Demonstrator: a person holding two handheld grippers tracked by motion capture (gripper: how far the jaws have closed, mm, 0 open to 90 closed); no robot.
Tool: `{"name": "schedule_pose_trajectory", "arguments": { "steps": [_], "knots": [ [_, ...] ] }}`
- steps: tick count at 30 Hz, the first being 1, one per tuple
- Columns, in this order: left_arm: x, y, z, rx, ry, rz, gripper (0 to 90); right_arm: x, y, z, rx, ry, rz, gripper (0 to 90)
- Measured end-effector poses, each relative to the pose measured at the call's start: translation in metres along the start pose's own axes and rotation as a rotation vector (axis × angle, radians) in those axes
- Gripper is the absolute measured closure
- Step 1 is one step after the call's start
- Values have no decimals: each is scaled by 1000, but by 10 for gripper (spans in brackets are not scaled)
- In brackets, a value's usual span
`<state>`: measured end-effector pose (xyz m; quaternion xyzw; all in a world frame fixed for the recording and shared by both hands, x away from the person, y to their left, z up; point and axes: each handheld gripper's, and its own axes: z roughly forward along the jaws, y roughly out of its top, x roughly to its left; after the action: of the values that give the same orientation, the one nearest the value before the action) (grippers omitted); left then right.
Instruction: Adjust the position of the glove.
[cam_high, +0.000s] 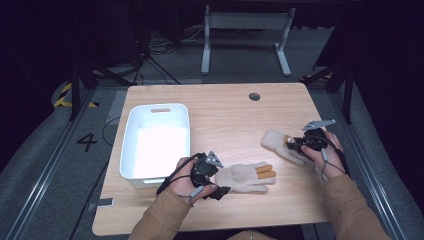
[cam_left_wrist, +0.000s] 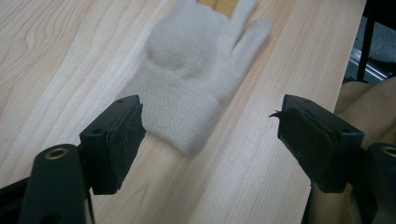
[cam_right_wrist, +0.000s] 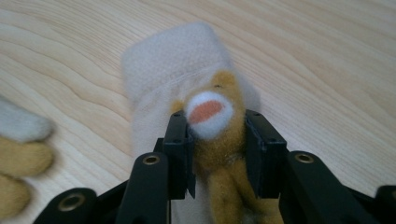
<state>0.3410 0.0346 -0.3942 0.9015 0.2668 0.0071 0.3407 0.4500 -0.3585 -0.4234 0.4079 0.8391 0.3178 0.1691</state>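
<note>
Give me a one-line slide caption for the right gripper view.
Right gripper, jaws closed on the mustard patch of a cream glove lying on the wooden table.

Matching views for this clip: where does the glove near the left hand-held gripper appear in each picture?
High view: the near glove lies low centre, cuff toward the left hand-held gripper.
Left gripper view: top centre, cuff between the open jaws.
Right gripper view: its fingertips at the left edge.
Shared landmark: the wooden table, whose grain appears in all three views.

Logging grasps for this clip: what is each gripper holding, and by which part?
Right gripper: shut on the right glove, pinching its mustard thumb. Left gripper: open, holding nothing.
</note>
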Motion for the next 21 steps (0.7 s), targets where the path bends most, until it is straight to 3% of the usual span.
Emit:
{"name": "schedule_pose_trajectory", "arguments": {
  "steps": [21],
  "knots": [
    [0,0,2,8,-6,-1,231,22,24,-42,-64,70,-94,655]
  ]
}}
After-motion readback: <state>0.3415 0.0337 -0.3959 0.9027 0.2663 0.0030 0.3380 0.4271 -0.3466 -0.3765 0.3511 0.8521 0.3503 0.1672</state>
